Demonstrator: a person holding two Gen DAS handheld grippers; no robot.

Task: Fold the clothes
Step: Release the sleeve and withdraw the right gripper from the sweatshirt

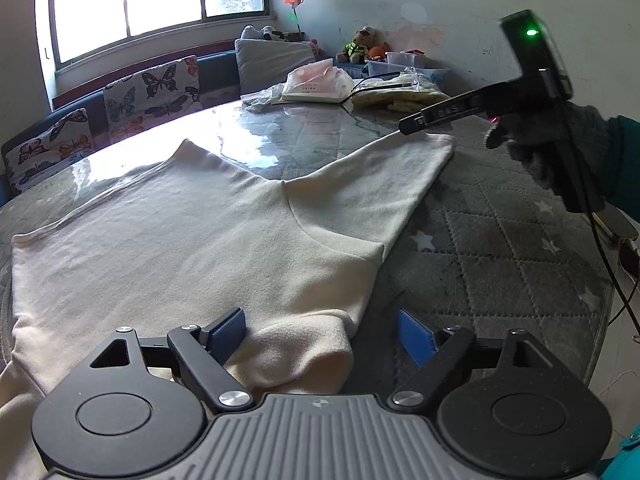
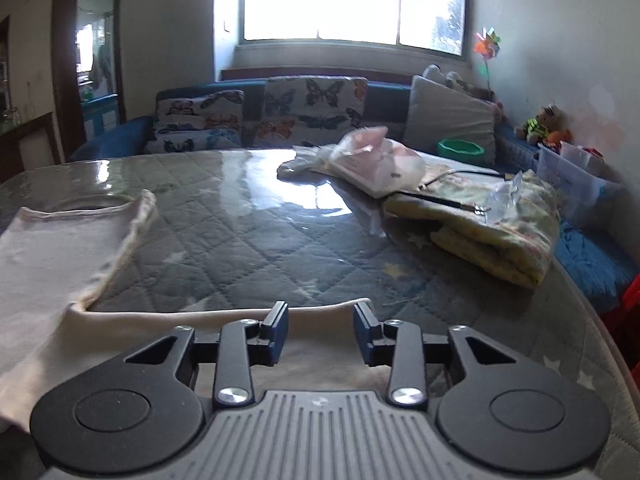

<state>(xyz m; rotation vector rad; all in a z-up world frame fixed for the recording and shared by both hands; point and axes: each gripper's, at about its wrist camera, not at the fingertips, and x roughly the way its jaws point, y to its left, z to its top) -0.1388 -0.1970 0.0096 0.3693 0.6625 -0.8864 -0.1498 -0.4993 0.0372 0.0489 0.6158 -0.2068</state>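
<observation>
A round worktop (image 1: 500,248) covered with a grey quilted, star-printed cloth under a glossy clear sheet is seen before a bright window (image 2: 352,0), with a blue bench carrying butterfly-print cushions (image 2: 312,108) behind it. At the far side of the worktop a folded yellowish blanket (image 2: 500,232) and a plastic bag (image 2: 376,160) are placed side by side, touching, with a black cable draped over both.

A cream long-sleeved garment (image 1: 180,240) is spread flat on the near half of the worktop. One sleeve is extended toward the far right; the other sleeve is folded back, and its cuff (image 1: 304,356) is located just in front of the left tool (image 1: 320,338).

The left tool is held low over the near edge of the garment, and its blue-padded fingers (image 1: 228,334) are spread wide, with the cuff lying between them but not pinched.

The right tool (image 2: 320,330) is held in a gloved hand (image 1: 560,152) at the far right, angled downward, with its tip positioned at the end of the extended sleeve. Its fingers are spread apart over the sleeve end and nothing is gripped; contact with the fabric cannot be determined.
</observation>
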